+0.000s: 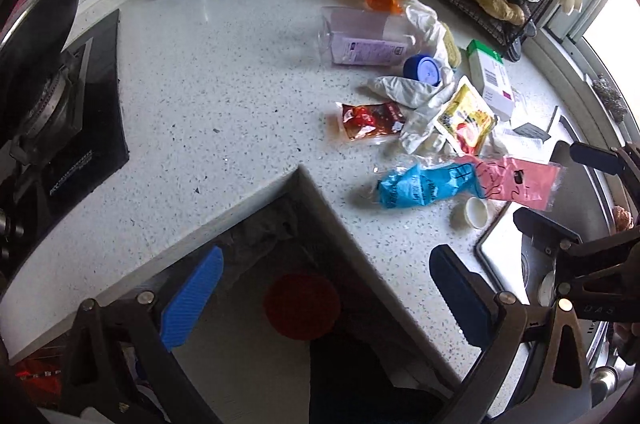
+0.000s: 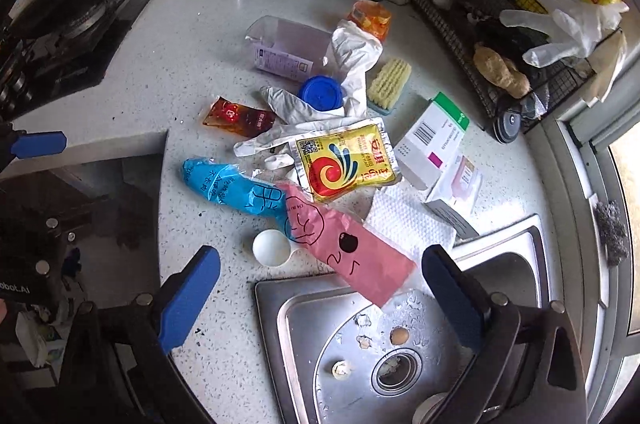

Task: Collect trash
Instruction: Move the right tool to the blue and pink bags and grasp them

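A speckled white countertop (image 2: pixel 192 36) carries the litter, all of it heaped just beyond the steel sink (image 2: pixel 500 264): a clear purple-labelled bottle (image 2: pixel 288 52) lies farthest back, crumpled white gloves (image 2: pixel 352 64) sprawl nearer, and a pink and blue wrapper (image 2: pixel 320 220) overhangs the sink's rim. A yellow sachet (image 2: pixel 346 160) sits just behind that wrapper, a white cap (image 2: pixel 271 247) beside it. The right gripper (image 2: pixel 320 304) hangs over the sink's near corner and the left gripper (image 1: pixel 326 298) well off to its side past the counter's edge, both gaping wide with nothing between the fingers.
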Tool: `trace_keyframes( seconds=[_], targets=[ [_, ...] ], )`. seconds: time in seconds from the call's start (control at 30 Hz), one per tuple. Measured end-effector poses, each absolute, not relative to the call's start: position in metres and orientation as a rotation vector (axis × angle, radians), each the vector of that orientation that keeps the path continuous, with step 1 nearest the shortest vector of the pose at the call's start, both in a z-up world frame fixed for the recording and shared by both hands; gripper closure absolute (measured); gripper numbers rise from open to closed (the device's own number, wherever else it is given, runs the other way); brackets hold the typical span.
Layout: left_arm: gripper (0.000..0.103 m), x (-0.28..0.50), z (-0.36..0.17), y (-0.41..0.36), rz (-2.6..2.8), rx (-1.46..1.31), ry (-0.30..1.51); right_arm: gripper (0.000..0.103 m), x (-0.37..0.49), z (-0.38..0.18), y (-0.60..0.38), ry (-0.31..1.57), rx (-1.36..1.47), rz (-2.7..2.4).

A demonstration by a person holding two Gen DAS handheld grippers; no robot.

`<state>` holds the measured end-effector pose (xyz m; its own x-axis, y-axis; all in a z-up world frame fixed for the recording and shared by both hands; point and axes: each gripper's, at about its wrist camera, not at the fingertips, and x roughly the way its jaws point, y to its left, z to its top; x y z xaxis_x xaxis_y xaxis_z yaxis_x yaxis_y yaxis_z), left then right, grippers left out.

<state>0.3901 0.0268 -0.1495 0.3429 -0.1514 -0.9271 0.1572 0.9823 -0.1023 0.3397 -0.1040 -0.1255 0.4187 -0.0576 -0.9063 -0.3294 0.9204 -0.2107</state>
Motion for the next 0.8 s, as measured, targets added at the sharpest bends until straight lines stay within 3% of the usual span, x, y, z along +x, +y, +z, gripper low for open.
trace_keyframes(
  seconds=[0.4,0.47,0.53,0.63,0.8],
  targets=[
    [0.0,0.422,-0.186,0.022,-0.209,0.047,1.289,0.024,0.395,-0.18,-0.094,1.349,-0.422,0.251],
    [0.0,0.426,-0.187,0.022,-0.214,0.037,1.293,0.031,0.394,-0.18,-0.097,1.357,-0.404,0.253],
    [0.0,0.428,-0.185,0.023,-0.212,0.042,1.289,0.051,0.394,-0.178,-0.1,1.365,-0.385,0.255],
    [0.0,0.43,-0.179,0.024,-0.219,0.047,1.273,0.065,0.392,-0.168,-0.103,1.347,-0.365,0.251],
    [0.0,0.434,-0.165,0.02,-0.244,0.035,1.252,0.071,0.387,-0.138,-0.111,1.283,-0.338,0.237]
  ],
)
